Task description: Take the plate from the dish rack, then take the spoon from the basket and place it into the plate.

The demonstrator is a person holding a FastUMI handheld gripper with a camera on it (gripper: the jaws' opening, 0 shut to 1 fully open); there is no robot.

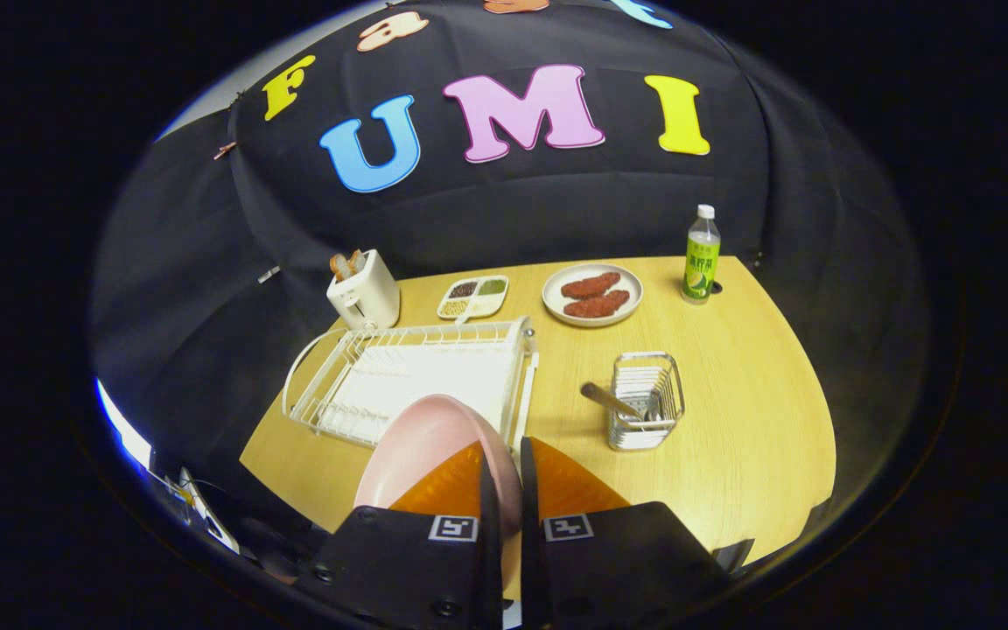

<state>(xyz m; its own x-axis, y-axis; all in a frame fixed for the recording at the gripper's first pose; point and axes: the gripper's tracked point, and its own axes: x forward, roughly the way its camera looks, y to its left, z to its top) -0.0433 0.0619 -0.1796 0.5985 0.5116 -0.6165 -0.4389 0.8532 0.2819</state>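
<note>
Gripper [504, 472] fingers pinch the pink plate [421, 446] rim between them — dish rack [408, 376] just beyond.

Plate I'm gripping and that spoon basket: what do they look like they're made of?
Pink plate, clamped by the gripper: probably plastic or melamine, going by its smooth, matte, even colour. Basket: looks like metal, thin shiny silvery wires. Spoon handle: likely polished steel.

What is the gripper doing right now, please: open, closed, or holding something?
Gripper: closed on the rim of the pink plate, held just in front of the dish rack.
</note>
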